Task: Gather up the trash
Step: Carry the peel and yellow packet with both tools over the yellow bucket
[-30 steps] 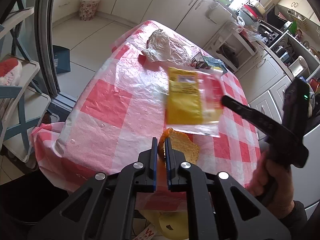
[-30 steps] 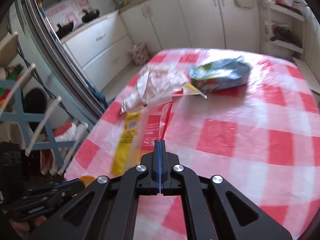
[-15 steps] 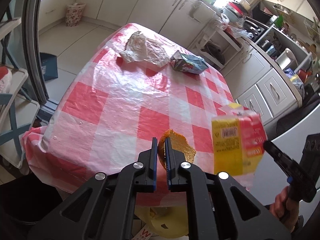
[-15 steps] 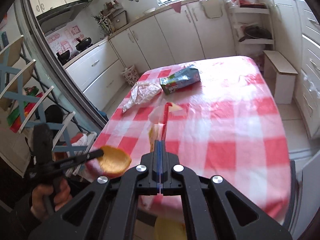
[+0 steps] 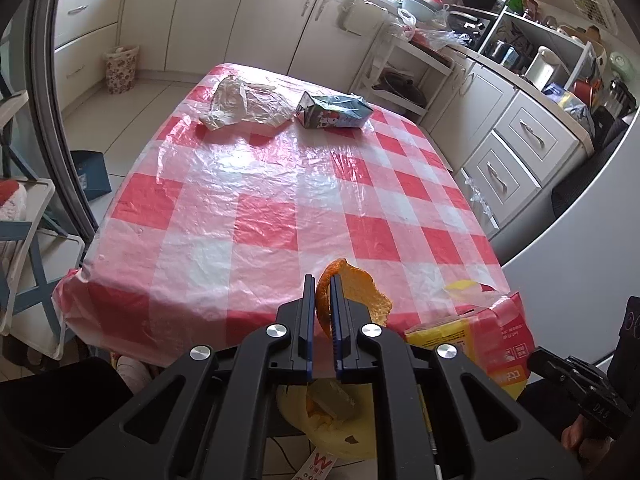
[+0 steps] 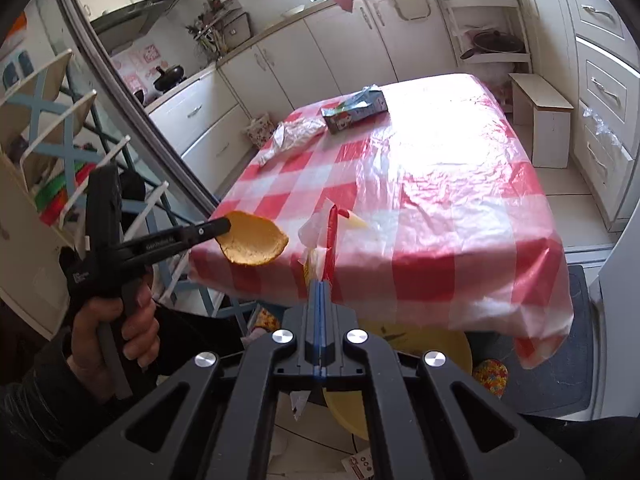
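1. Our left tongs are clenched on a piece of orange peel, which sticks out forward and to the right of the tips. In the right wrist view the same left tongs hold the peel in the air, just off the near left corner of the bench.
2. Our right tongs are pressed tight on a yellow and red plastic wrapper, seen edge-on and standing up from the tips. In the left wrist view the wrapper hangs just right of the left tongs, at the near right corner of the bench, with the right tongs' black body low to its right.
3. Below both tongs, beside the near edge of the bench, sits a yellow bin on the floor; from the left wrist we see it under the tongs with scraps inside.
4. Far ahead of the tongs, at the far end of the bench, a crumpled clear plastic bag lies to the left and a flattened drink carton just to its right, the two near each other.
5. In the right wrist view the bag and carton lie ahead and slightly left of the right tongs.
6. The bench wears a red and white checked cover under a clear plastic sheet.
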Motion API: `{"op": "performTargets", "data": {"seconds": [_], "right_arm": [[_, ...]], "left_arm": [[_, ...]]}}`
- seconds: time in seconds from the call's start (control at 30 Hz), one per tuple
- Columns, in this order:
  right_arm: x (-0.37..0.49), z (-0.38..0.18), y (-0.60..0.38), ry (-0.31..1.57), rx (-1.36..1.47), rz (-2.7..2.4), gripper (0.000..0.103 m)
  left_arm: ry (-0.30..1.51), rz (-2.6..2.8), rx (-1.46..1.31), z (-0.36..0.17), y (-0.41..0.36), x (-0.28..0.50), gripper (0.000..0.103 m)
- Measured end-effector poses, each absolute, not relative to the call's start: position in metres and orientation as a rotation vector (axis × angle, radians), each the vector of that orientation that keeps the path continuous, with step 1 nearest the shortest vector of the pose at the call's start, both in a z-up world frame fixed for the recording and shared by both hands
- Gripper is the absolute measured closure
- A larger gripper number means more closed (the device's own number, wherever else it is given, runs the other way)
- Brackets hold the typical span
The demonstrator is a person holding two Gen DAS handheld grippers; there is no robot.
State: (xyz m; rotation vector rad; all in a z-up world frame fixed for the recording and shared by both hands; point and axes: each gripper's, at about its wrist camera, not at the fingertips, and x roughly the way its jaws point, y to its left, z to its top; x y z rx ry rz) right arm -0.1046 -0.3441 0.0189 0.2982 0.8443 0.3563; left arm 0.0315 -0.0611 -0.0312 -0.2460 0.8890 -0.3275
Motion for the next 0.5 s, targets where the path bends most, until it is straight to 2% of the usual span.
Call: {"op": "performTargets", "data": {"seconds": [0.5], "right_arm": [[-0.13,0.011,-0.35,0.834,0.326,0.327,0.103]], "left_arm": [[0.885,-0.375,-0.2,-0.029,-0.075,-0.005,0.096]]}}
